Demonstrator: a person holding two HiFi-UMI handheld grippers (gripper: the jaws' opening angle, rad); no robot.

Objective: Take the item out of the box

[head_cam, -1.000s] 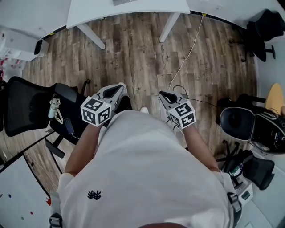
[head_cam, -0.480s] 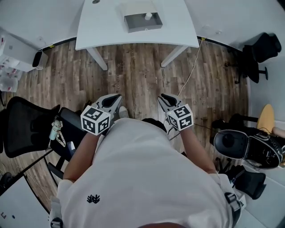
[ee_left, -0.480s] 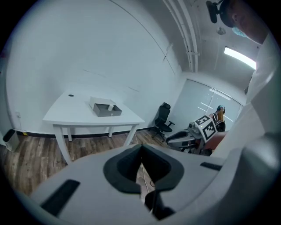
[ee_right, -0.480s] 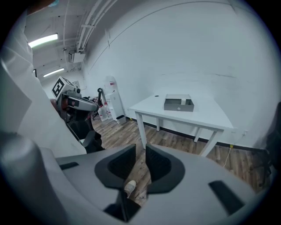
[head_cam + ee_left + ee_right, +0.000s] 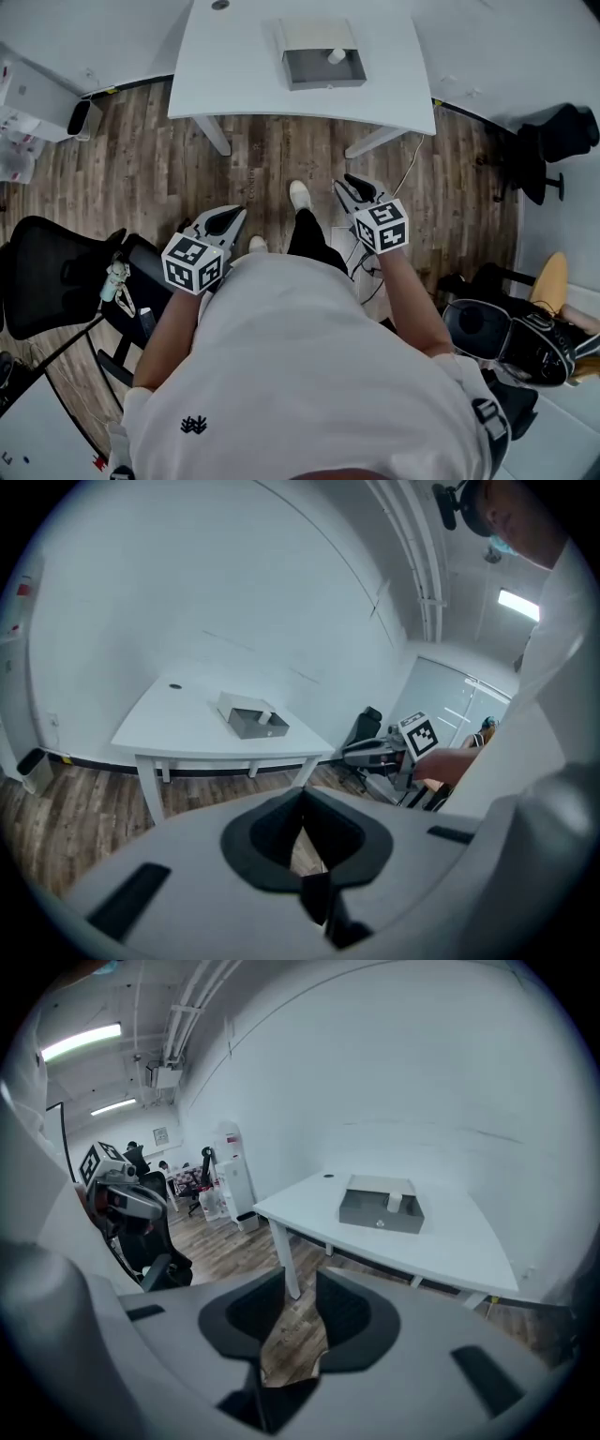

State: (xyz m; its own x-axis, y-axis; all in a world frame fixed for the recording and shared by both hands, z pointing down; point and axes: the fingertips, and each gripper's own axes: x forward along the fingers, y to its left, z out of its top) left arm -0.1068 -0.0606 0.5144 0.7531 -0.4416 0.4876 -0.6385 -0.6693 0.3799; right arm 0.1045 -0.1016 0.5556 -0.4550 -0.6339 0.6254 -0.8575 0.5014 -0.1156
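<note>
A grey open box (image 5: 323, 67) sits on the white table (image 5: 234, 66) ahead of me, with a small white item (image 5: 336, 56) standing inside it. The same box (image 5: 381, 1208) and item (image 5: 395, 1202) show in the right gripper view, and the box (image 5: 253, 721) shows small in the left gripper view. Both grippers hang over the wooden floor, well short of the table. My left gripper (image 5: 230, 217) is shut and empty, its tips touching (image 5: 302, 799). My right gripper (image 5: 352, 186) has its jaws opening, a narrow gap between them (image 5: 300, 1302) and nothing in it.
A black office chair (image 5: 56, 244) stands close on my left, and more black chairs (image 5: 553, 141) on the right. White storage bins (image 5: 23, 103) line the left wall. A cable (image 5: 408, 178) trails over the floor near the table's right legs.
I have moved toward the table: it and the box have come into view at the top. Both grippers have travelled along with me. The right jaws have parted from shut.
</note>
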